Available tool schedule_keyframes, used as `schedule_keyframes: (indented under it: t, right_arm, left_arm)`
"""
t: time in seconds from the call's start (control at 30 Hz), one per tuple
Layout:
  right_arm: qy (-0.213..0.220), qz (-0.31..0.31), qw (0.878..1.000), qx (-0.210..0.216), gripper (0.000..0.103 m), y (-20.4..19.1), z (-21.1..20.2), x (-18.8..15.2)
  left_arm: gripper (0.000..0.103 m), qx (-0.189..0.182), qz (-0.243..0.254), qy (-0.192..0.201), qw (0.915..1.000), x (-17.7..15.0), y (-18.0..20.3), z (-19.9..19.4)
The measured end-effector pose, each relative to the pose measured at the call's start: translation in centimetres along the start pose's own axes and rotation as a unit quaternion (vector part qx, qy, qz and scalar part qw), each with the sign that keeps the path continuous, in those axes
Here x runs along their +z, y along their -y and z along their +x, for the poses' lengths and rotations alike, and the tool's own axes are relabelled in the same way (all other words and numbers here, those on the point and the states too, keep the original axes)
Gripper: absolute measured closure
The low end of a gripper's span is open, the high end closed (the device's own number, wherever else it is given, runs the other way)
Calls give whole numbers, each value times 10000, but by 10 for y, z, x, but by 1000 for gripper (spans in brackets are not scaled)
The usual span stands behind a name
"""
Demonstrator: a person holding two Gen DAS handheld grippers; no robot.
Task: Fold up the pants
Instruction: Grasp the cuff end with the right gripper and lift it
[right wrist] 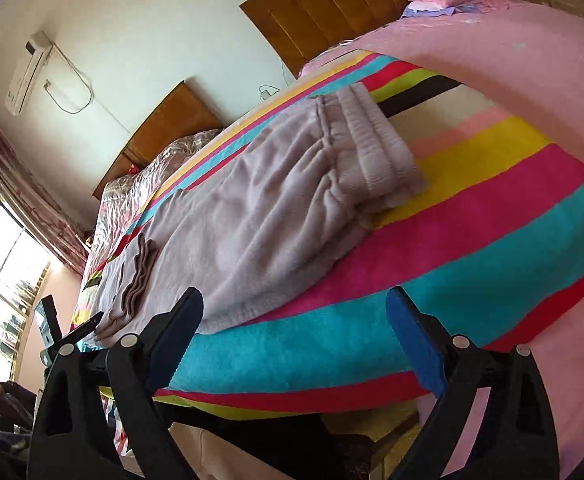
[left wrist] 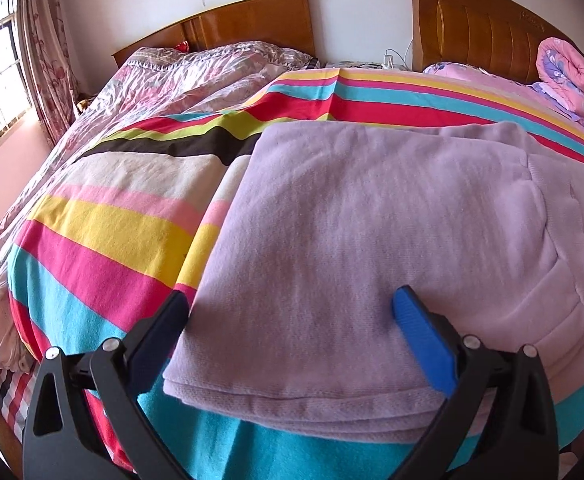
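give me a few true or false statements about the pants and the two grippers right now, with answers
1. The lilac pants lie on a striped blanket. True.
2. The left gripper is shut on the pants. False: its jaws stand open, one on either side of the near edge of the pants.
3. The right gripper holds nothing. True.
4. The pants are spread out flat in a single layer. False: stacked layers show at the near edge.
5. A rolled pink quilt sits by the headboard. True.
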State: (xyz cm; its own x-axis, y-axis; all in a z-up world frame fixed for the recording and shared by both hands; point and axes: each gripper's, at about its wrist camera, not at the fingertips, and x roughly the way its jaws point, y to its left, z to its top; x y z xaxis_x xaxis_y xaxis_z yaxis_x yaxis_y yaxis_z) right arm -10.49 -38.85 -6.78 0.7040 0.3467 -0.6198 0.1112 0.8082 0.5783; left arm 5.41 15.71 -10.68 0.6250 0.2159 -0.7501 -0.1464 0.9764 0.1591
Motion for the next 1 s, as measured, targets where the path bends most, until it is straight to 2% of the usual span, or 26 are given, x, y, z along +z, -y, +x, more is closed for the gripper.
schedule_keyframes:
  t: [0.23,0.3,0.5,0.6,0.67,0.73,0.8,0.83,0.9,1.0]
  right_arm:
    - [85,400,9989,217,16,8,27,39]
    - [-147,674,9974,211,17,12,39,45]
    - [-584,640,9961,167,18,-3,42,35]
    - [-615,548,9962,-269,19,-8,50,47]
    - [-487,537,9929,-948,20,-9,53,56]
    - [-493,628,9929,-882,14,-6,58,59]
    - [-709,332,9923,-961,13,-16,64,56]
    - [-914,299,9929,-697,14,-22,67,53]
    - [-1158,244,9918,-481,16,-31,69,46]
    - [-926,603,9930,-412,20,-23,69,53]
  left_arm:
    - [1,119,83,-55,9999,2,4,-1]
    - [1,57,19,-63,10000,2,1,-1]
    - [1,-81,-73,-15,9999,0,-4,1]
    - [1,-111,-76,-3,9999,-1,-4,1]
    - [1,-137,-85,2,9999,-1,-5,2]
    - [1,-156,-116,12,9998,-2,-5,1]
    - [1,-164,-130,48,9998,-4,-6,1]
    - [1,-187,-145,62,9997,-4,-6,1]
    - [1,-248,-185,73,9995,-5,-8,2]
    - [1,-312,-206,100,9993,-6,-9,2]
